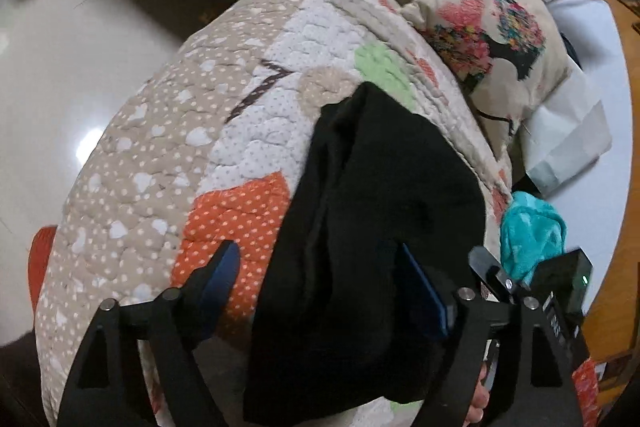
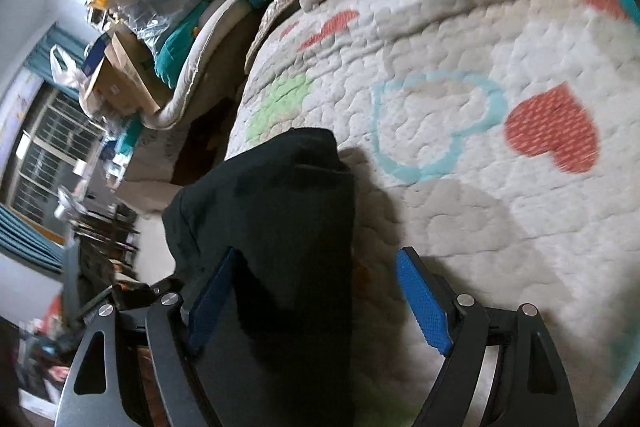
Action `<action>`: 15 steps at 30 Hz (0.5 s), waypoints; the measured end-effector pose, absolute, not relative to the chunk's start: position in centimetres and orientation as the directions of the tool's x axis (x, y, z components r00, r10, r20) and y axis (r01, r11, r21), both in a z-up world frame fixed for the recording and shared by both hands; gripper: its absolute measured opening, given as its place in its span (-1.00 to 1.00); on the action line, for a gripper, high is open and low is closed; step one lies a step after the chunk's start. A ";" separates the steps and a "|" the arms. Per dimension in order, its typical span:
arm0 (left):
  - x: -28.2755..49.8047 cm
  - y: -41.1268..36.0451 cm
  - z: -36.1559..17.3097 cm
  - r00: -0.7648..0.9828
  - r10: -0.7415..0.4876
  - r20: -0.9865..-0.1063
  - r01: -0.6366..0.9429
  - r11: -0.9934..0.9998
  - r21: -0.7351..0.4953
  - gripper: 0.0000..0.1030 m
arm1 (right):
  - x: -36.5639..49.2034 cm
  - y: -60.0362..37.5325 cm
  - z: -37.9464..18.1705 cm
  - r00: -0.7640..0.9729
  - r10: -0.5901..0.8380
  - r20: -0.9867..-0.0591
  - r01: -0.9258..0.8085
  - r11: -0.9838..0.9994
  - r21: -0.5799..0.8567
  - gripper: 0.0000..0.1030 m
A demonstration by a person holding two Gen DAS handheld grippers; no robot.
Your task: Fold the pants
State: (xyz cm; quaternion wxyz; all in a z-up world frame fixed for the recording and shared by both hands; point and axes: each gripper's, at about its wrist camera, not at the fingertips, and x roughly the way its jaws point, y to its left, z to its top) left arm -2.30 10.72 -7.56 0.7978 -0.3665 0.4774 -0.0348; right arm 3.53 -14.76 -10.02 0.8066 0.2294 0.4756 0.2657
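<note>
The black pants lie folded into a long strip on the patterned quilt. In the left wrist view my left gripper is open, its blue-padded fingers straddling the near part of the strip. In the right wrist view the pants run up between the fingers of my right gripper, which is open too, with the cloth lying against the left pad. The other gripper's black body shows at the right of the left wrist view.
A floral cushion and a teal cloth lie at the quilt's far side. The quilt ends at the bed edge by a white floor. Boxes and bags are piled beside the bed.
</note>
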 end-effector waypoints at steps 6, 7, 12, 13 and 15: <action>-1.8 7.4 -7.2 0.548 -0.340 -0.764 -0.166 0.851 -0.498 0.96 | 4.5 -14.1 -11.1 0.368 0.723 -0.585 -0.204 0.676 0.708 0.69; -1.7 6.7 -7.0 0.540 -0.320 -0.778 -0.142 0.877 -0.460 0.93 | 4.6 -13.9 -11.1 0.361 0.730 -0.580 -0.212 0.670 0.712 0.66; -2.9 6.2 -5.5 0.535 -0.356 -0.766 -0.088 0.879 -0.469 -0.13 | 4.5 -12.6 -11.0 0.331 0.744 -0.581 -0.254 0.663 0.705 0.23; -3.2 6.4 -5.4 0.536 -0.368 -0.760 -0.086 0.872 -0.482 -0.14 | 4.4 -12.5 -10.9 0.332 0.743 -0.581 -0.255 0.664 0.703 0.12; -3.4 6.7 -5.2 0.540 -0.388 -0.747 -0.093 0.855 -0.511 -0.18 | 4.4 -12.7 -10.7 0.331 0.753 -0.569 -0.254 0.652 0.714 0.03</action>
